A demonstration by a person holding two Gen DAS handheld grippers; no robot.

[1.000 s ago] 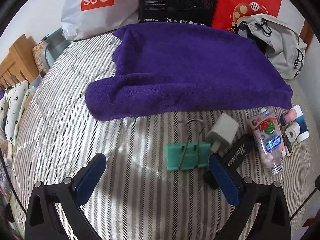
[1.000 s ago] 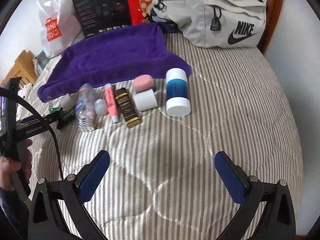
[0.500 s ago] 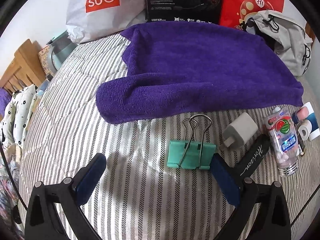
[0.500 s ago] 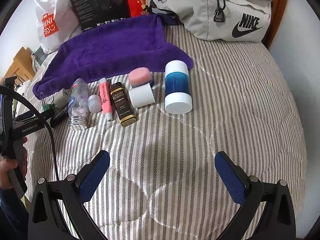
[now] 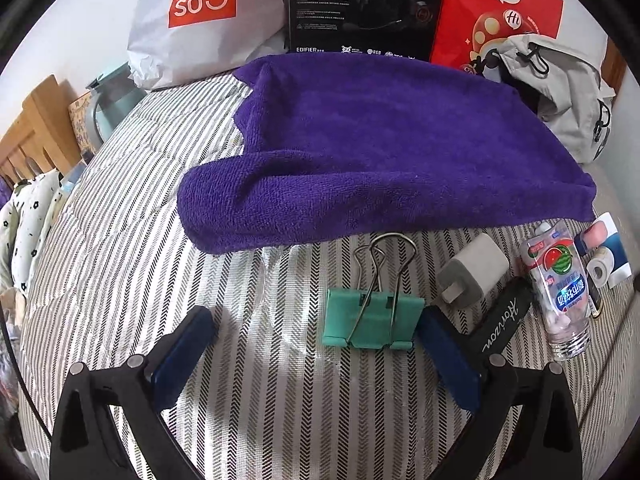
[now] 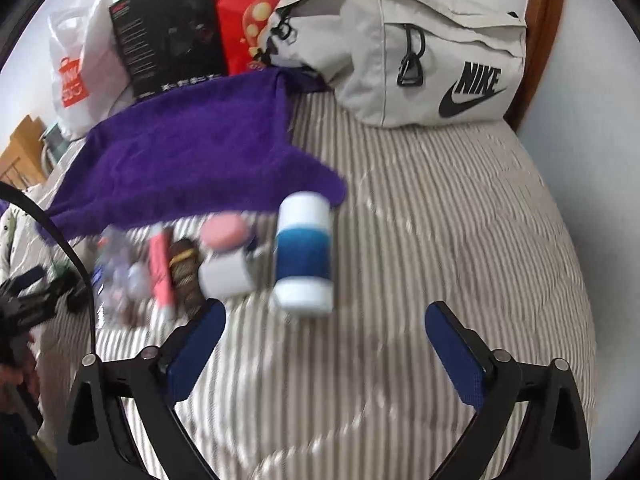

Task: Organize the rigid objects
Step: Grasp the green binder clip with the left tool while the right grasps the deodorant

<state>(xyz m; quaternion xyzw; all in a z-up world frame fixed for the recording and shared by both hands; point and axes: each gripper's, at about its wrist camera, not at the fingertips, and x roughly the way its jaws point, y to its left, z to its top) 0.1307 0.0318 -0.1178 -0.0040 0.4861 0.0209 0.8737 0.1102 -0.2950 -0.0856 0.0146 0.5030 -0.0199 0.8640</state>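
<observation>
On the striped bedspread lies a green binder clip (image 5: 372, 322), close to the right finger of my open left gripper (image 5: 316, 332). Right of the clip sit a white charger plug (image 5: 472, 276), a black stick marked Horizon (image 5: 504, 320) and a clear candy bottle (image 5: 560, 296). My open right gripper (image 6: 324, 332) hovers just short of a blue-and-white cylinder (image 6: 304, 256). Left of the cylinder, blurred, are a white roll (image 6: 226, 278), a pink sponge (image 6: 222, 232), a brown box (image 6: 184, 276) and a pink tube (image 6: 162, 272).
A purple towel (image 5: 380, 152) lies behind the row of objects. At the back stand a white Miniso bag (image 5: 192, 20), a black box (image 5: 360, 4), a red bag (image 5: 500, 8) and a grey Nike bag (image 6: 420, 60). A hand (image 6: 12, 376) holds the left gripper.
My left gripper has shifted left and nearer, so the green clip now lies by its right finger. My right gripper has moved toward the blue-and-white cylinder; its view is motion-blurred.
</observation>
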